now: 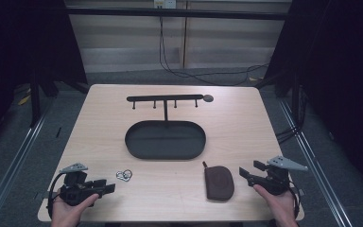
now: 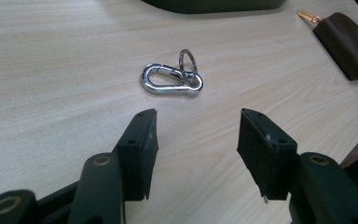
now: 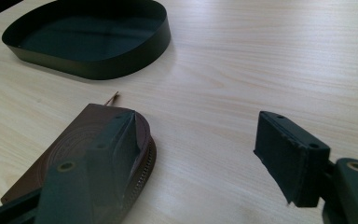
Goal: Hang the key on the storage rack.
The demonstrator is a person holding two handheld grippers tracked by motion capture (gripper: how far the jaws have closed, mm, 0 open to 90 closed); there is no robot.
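I hold my left gripper (image 2: 193, 140) open near the table's (image 1: 246, 123) front-left corner, the carabiner (image 2: 171, 79) lying crosswise just ahead; right gripper (image 3: 200, 149) open beside the pouch (image 3: 81, 154).

Glossy metal carabiner (image 2: 171, 80), brown leather pouch (image 1: 219, 183)

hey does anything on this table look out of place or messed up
Nothing looks damaged or spilled. The carabiner keyring and brown zip pouch lie loose on the table, while the hook rack and its black tray hold nothing.
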